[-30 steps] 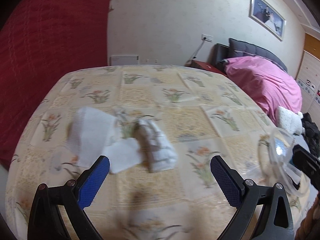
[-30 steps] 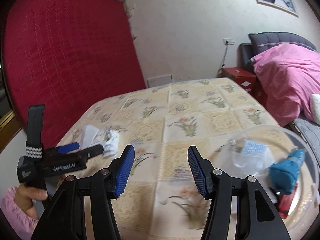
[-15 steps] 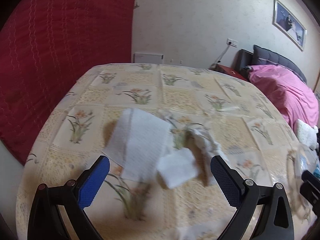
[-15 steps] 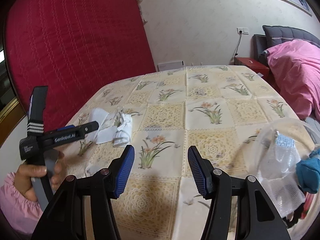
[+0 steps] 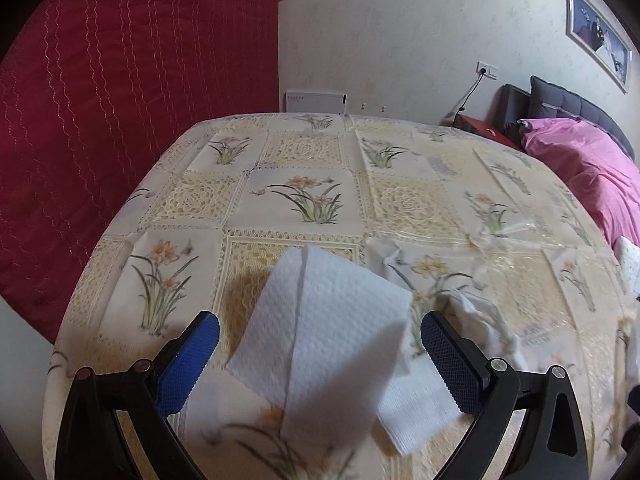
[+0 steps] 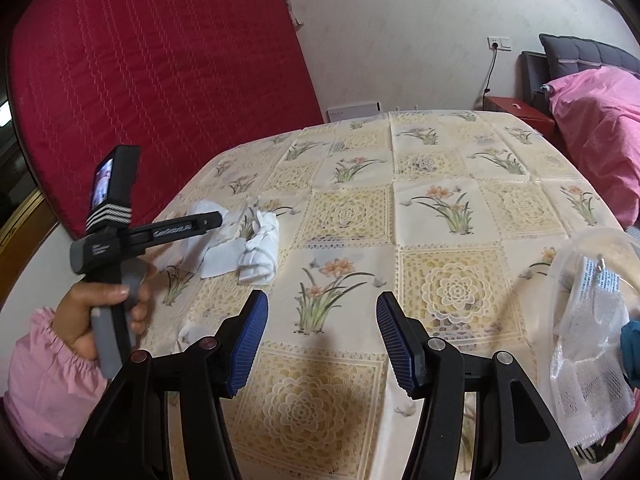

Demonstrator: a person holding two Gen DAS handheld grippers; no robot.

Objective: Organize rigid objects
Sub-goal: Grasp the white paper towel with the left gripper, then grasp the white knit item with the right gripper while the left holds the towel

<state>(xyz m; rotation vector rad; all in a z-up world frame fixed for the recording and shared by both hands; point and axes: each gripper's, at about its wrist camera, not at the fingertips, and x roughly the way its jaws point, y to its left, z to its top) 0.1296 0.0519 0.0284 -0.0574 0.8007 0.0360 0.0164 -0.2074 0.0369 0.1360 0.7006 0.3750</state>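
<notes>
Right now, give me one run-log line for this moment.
left gripper: open over tissue, not gripping | right gripper: open, empty | crumpled tissue: on table | clear bowl: right edge

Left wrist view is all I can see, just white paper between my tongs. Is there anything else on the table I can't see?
Observer: Yes. The right wrist view shows a clear plastic bowl at the table's right edge.
Operator: Ooh, is something in it?
Observer: A crinkly clear bag with white mesh, and something teal beside it, mostly cut off.
Operator: What are the other tongs doing?
Observer: The right tongs are open over bare tablecloth, holding nothing.
Operator: Are my tongs near the paper?
Observer: Seen from the side, your left tongs reach over the white paper pile; I can't tell whether they touch it.
</notes>
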